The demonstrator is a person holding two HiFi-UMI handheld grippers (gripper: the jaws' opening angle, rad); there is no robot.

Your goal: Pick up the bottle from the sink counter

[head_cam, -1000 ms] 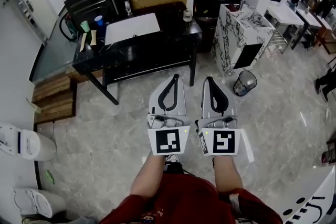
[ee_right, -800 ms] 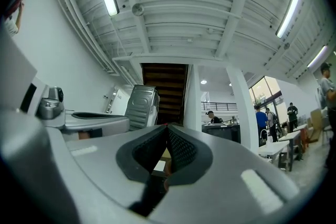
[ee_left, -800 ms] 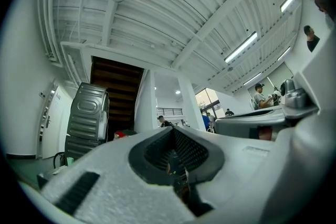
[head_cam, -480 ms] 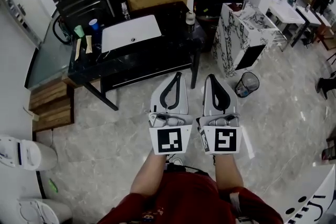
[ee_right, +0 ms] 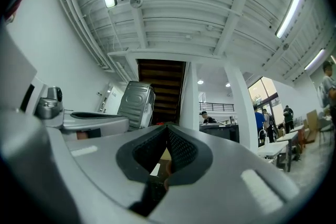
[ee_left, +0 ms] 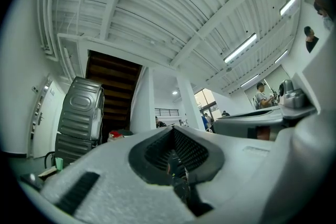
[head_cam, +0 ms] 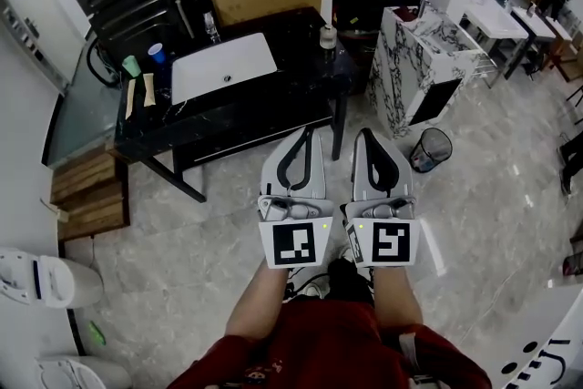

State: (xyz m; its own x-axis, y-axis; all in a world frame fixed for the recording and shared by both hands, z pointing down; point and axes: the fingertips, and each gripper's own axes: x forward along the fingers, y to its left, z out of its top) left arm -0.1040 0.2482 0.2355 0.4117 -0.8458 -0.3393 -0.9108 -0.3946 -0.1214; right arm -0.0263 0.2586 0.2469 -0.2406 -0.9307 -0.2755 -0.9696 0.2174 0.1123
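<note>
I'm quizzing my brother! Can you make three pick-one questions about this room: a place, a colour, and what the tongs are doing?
1. Where is the waste bin? A hanging on a wall; B on the floor; C in a box.
2. What colour is the sink basin? A white; B red; C yellow.
3. The left tongs and right tongs are: A wide open; B holding a cup; C shut, empty.
Answers: 1 B, it stands on the floor. 2 A, white in the black counter. 3 C, jaws meet, nothing between.
</note>
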